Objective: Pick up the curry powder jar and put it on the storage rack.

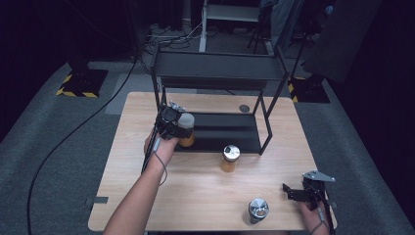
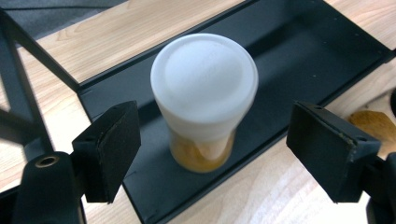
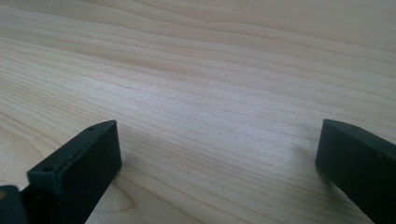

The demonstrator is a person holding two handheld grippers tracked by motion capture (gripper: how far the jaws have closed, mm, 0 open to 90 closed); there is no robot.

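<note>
The white-capped jar [image 2: 204, 100] stands upright on the bottom shelf [image 2: 299, 60] of the black rack [image 1: 220, 68], close to the shelf's front edge and near its left end as the high view shows it. The left claw [image 2: 212, 154] sits around it with its jaws spread wide; neither pad [image 2: 114, 149] touches the jar, and clear gaps show on both sides in the left gripper view. Nothing is held.

The likeliest trouble is a clip on the way out — the jar sits between the open jaws, so any sideways drift of the hand as it backs off could catch the cap and tip the jar. It is top-heavy in look, with a broad cap over a narrower amber body, and it stands near the shelf lip, so a tilt toward the tabletop [image 1: 195, 196] could roll it off the edge. A straight pull back along the jaws' own line seems the safest way out.

Two more jars wait on the tabletop: a dark-lidded jar [image 1: 230, 157] just in front of the shelf and a steel-lidded jar [image 1: 258, 209] near the front edge. The left forearm could brush the nearer one when it swings across. The right claw [image 1: 298, 192] rests low over bare wood at the right corner, jaws wide and empty.
</note>
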